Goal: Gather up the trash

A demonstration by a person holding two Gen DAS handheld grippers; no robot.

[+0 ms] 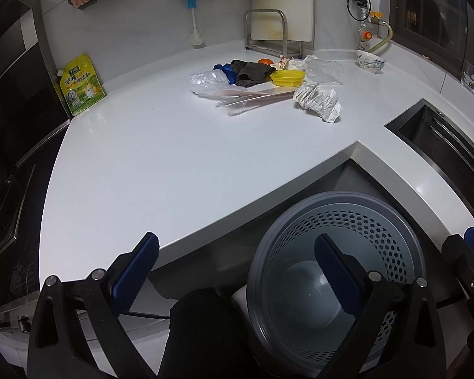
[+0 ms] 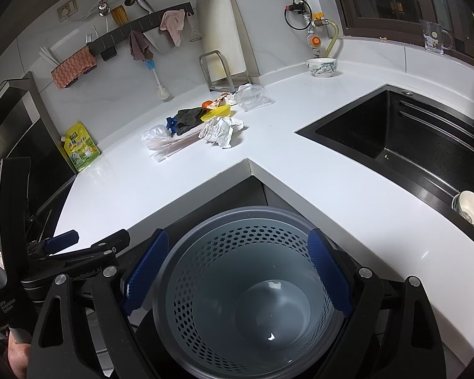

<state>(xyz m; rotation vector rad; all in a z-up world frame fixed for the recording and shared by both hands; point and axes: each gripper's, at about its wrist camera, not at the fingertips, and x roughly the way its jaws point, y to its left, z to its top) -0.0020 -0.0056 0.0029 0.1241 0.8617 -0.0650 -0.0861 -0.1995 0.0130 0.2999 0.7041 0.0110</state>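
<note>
Countertop (image 2: 180, 189), white and L-shaped, wraps around a grey perforated bin (image 2: 246, 287) that stands on the floor in the inner corner; the rest is placed from this bin. Beyond it to the right, a black sink (image 2: 404, 145) is sunk into the counter. Directly over the bin's mouth hangs the right gripper (image 2: 237, 271), tilted downward, its blue pads spread wide to either side of the rim, holding nothing and touching nothing. Just left of the bin, the left gripper (image 1: 237, 271) is also angled down, one finger over the counter edge, the other over the bin's opening, jaws equally wide and empty. Far beyond the bin, toward the back wall, lies the trash: crumpled paper (image 2: 221, 131), a clear plastic cup (image 2: 252, 96), a dark rag (image 2: 188, 120), a yellow lid (image 2: 216, 113), a plastic bag (image 2: 154, 135).
</note>
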